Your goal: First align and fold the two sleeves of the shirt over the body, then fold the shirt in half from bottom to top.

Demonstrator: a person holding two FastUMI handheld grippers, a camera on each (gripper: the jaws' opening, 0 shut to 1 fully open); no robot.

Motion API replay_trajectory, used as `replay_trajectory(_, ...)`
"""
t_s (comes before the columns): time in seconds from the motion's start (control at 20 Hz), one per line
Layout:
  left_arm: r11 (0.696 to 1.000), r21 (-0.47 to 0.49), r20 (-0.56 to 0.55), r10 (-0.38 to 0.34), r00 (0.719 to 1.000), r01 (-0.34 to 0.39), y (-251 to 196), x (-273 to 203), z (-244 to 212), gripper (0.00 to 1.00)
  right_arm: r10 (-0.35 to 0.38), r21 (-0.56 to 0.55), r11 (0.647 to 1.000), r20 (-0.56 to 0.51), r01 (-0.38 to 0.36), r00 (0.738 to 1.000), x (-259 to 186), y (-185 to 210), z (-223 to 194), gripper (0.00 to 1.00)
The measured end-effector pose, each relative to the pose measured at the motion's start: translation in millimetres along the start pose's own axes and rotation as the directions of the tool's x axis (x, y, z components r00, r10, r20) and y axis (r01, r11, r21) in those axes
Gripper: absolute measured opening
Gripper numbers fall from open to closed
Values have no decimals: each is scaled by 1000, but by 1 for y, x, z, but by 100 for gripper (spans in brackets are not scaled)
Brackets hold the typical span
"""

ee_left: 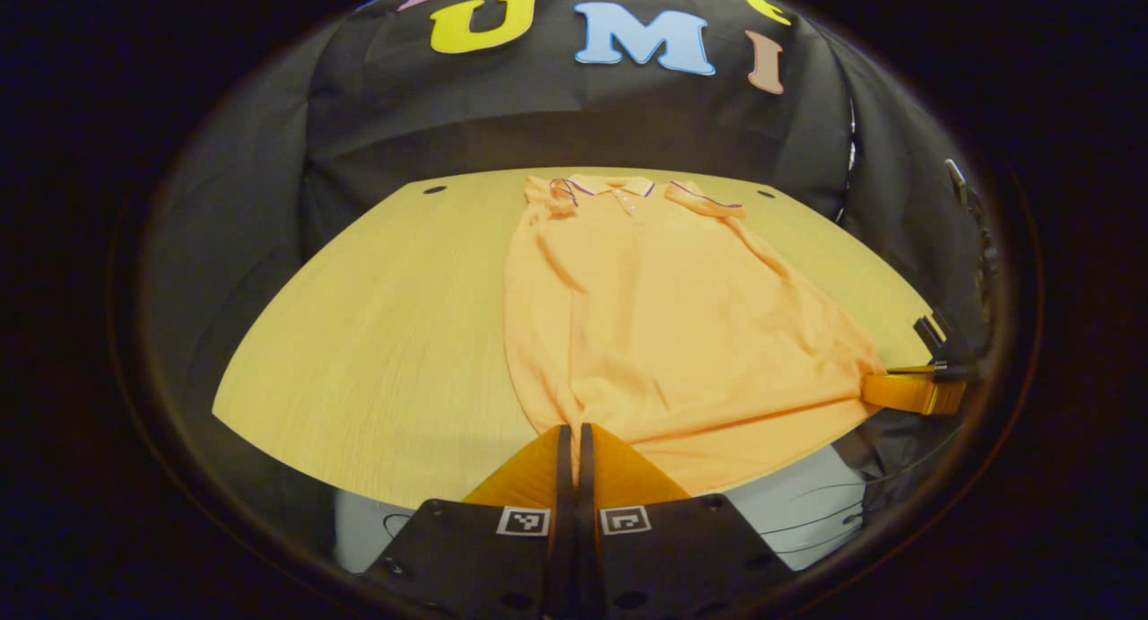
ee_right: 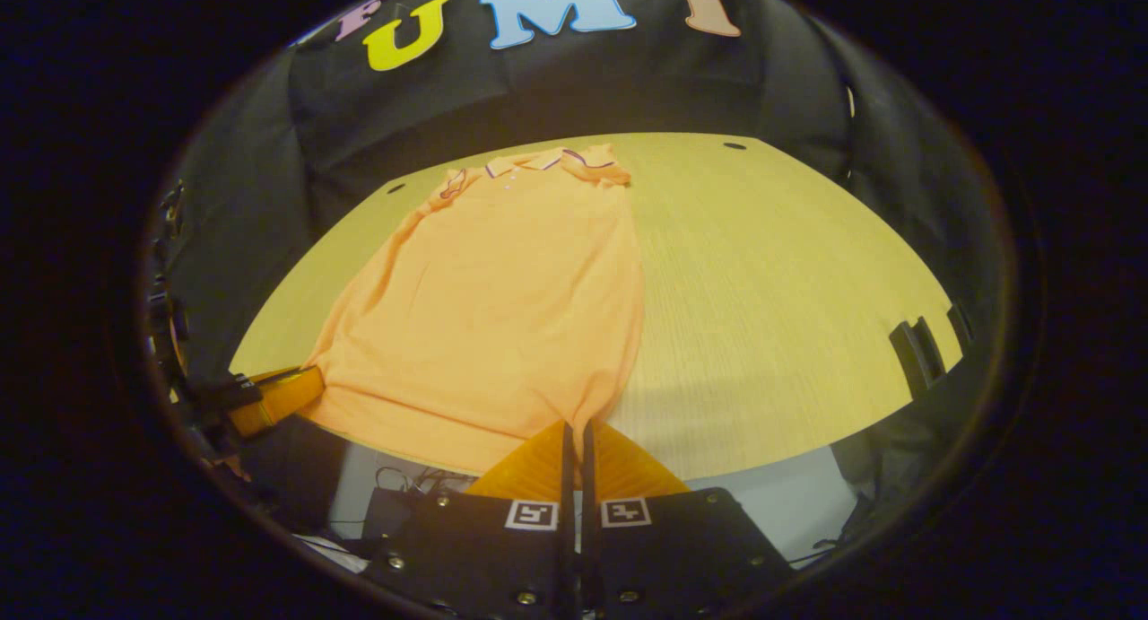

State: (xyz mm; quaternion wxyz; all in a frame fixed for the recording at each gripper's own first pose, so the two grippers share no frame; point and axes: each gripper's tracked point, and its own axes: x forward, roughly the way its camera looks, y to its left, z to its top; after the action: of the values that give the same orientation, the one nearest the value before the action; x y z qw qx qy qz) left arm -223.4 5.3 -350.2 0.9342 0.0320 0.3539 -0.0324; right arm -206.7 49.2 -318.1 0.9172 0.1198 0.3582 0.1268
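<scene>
An orange polo shirt (ee_left: 646, 306) lies lengthwise on the wooden table (ee_left: 377, 333), collar (ee_left: 619, 187) at the far end, both sleeves folded in over the body. My left gripper (ee_left: 574, 433) is shut on the near left corner of the hem. The right gripper (ee_left: 908, 392) pinches the other hem corner at the table's right front edge. In the right gripper view the shirt (ee_right: 502, 306) runs away to the left; my right gripper (ee_right: 578, 432) is shut on its corner, and the left gripper (ee_right: 273, 396) holds the far corner. The hem sags between them.
The table's front edge (ee_right: 762, 458) runs just under the hem, with grey floor and cables (ee_right: 421, 481) below. A black bracket-like object (ee_right: 913, 355) sits at the table's right edge. Two small dark holes (ee_left: 435, 189) mark the far corners. Black cloth walls surround the table.
</scene>
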Motion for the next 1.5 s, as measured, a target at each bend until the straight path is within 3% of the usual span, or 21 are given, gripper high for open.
replay_trajectory(0.25,999,-44,1,-22,1000,22,1,-8,27,6,45,46,998,69,-48,997,-17,8,34,3)
replay_trajectory(0.5,994,-90,50,-62,997,66,-2,-4,87,6,18,74,997,148,-29,989,-27,5,92,0)
replay_trajectory(0.6,992,-88,79,-84,993,91,-6,3,117,6,-2,58,998,175,-8,985,-25,3,117,7)
replay_trajectory(0.65,991,-82,93,-94,991,102,-7,6,131,6,-13,56,998,188,3,982,-24,2,130,3)
replay_trajectory(0.7,991,-75,109,-101,989,110,-7,11,146,6,-17,59,998,200,5,980,-23,5,142,7)
replay_trajectory(0.75,990,-68,121,-111,986,120,-7,18,160,6,-21,66,998,211,8,977,-20,6,156,3)
replay_trajectory(1.0,982,-84,145,-156,977,169,-5,60,214,6,-53,62,997,256,38,965,4,12,219,3)
replay_trajectory(1.05,980,-89,152,-165,974,180,-4,70,226,6,-58,61,997,264,43,963,8,13,232,7)
replay_trajectory(1.1,977,-98,158,-173,972,189,-2,77,237,6,-63,62,997,272,48,960,13,14,243,3)
replay_trajectory(1.5,964,-89,194,-230,954,251,11,150,318,6,-132,36,991,300,127,945,58,20,330,3)
